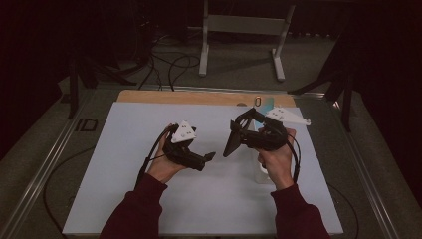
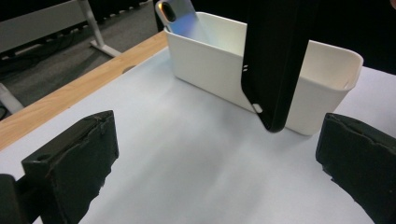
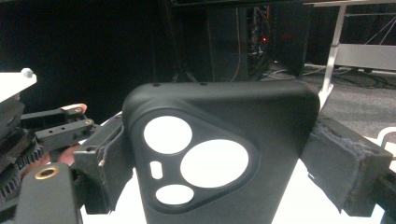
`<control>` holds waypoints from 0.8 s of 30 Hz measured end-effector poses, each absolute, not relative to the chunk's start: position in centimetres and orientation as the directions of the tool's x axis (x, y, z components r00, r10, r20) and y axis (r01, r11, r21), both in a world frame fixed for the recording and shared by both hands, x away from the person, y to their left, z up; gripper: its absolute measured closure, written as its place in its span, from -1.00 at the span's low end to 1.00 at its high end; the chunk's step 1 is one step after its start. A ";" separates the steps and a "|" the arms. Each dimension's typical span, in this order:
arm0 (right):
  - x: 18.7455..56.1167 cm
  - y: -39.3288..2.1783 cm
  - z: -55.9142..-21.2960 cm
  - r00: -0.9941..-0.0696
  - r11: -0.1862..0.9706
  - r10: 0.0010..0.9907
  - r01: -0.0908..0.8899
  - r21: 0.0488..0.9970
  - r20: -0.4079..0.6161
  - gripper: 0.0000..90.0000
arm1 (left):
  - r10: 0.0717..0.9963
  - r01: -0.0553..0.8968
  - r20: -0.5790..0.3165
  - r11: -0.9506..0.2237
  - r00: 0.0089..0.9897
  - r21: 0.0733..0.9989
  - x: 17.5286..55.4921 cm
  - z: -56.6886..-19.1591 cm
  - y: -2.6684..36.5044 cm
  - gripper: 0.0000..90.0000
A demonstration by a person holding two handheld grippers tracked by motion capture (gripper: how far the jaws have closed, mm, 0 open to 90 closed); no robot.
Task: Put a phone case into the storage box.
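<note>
Black foam fingers [image 3: 105,161] of right gripper [image 1: 234,139] clamped on black rubbery phone case [image 3: 219,154]; left gripper [image 1: 209,156] fingers [image 2: 74,161] wide apart, nothing between.
Case held by its side edges above the pale tabletop [image 1: 209,199], camera cutouts facing the right gripper's camera, lower end hanging just in front of a white plastic bin [image 2: 215,70]. Shiny phone [image 2: 180,16] stands tilted in bin's far corner. Left gripper sits just beside the case, apart from it.

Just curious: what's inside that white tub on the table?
A phone leans in the far corner of the white tub, its top poking out. The black phone case held in front hides part of the inside; the bottom is out of sight.
</note>
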State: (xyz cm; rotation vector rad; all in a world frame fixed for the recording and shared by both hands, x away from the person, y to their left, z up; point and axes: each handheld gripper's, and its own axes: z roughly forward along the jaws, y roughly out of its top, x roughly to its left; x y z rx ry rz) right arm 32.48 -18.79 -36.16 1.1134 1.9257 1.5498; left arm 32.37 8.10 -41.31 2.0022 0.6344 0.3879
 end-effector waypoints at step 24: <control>34.1 -20.9 -34.9 -0.537 0.045 0.833 0.302 0.952 0.131 -0.66 | 0.675 0.320 0.008 -0.361 0.738 0.876 31.6 -42.1 14.2 -1.00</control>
